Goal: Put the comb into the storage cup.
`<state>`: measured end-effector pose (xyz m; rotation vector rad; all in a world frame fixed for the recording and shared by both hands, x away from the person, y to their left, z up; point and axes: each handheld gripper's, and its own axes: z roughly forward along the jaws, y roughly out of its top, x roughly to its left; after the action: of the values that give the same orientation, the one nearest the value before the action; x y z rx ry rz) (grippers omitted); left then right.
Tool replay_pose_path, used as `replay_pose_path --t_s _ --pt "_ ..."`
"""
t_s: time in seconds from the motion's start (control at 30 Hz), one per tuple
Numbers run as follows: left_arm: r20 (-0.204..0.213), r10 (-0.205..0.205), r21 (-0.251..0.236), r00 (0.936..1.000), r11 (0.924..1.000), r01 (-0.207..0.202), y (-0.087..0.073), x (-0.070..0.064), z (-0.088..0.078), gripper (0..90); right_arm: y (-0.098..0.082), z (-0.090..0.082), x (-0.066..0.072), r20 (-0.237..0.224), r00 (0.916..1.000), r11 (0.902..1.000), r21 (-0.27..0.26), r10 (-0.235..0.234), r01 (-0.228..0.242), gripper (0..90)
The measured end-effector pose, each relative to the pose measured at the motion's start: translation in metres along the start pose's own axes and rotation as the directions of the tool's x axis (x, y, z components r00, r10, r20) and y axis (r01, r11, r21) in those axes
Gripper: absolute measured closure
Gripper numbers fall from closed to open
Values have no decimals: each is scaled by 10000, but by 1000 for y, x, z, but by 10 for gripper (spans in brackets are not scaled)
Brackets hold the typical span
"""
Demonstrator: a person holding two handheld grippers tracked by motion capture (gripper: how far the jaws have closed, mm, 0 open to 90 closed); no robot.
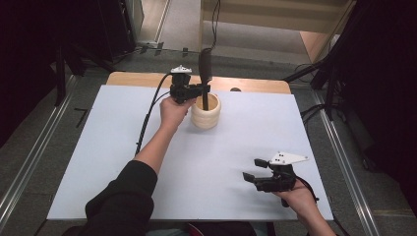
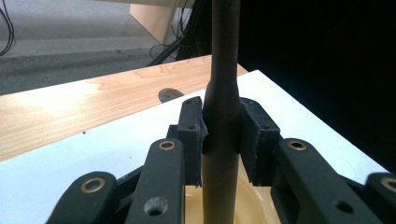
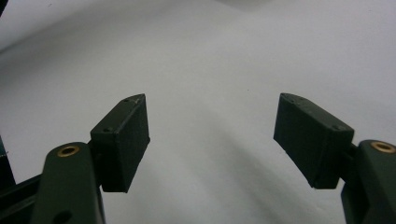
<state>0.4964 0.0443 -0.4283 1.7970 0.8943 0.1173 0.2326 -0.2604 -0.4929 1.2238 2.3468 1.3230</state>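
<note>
A long dark brush [image 1: 205,73] is held upright by the left gripper [image 1: 193,91], and its handle is squeezed tight between the two jaws, as is seen close up in the left gripper view [image 2: 221,140]. The brush stands straight up and down. Its lower end is inside the cream cup [image 1: 205,115], which is set on the white tabletop [image 1: 123,147] near the far edge. The cup is right under the jaws, so the brush is lined up with the cup's mouth. It looks as if the brush can just be slid straight up or down. The right gripper [image 1: 253,177] is kept well apart, near the person's side. Its jaws are spread wide with nothing between them, and only bare tabletop is seen past them. The left hand [image 1: 173,112] is much nearer to the cup
</note>
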Motion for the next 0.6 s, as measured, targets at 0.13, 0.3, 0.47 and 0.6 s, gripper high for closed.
replay_pose_path --t_s 0.13,0.3,0.47,0.6 --pt "-24 -21 19 10000 10000 21 -4 1 1 727 0 0 0 6 10000 10000 2 -8 8 248" --pt "-12 -2 79 10000 10000 2 -10 2 3 727 0 0 0 52 10000 10000 -6 1 -1 248" --pt "11 62 209 10000 9998 -62 -14 0 6 727 0 1 -1 41 10000 10000 -6 -20 20 248" --pt "57 225 276 9997 9994 -227 -15 -1 7 726 0 0 0 58 10000 10000 -9 -29 29 247"
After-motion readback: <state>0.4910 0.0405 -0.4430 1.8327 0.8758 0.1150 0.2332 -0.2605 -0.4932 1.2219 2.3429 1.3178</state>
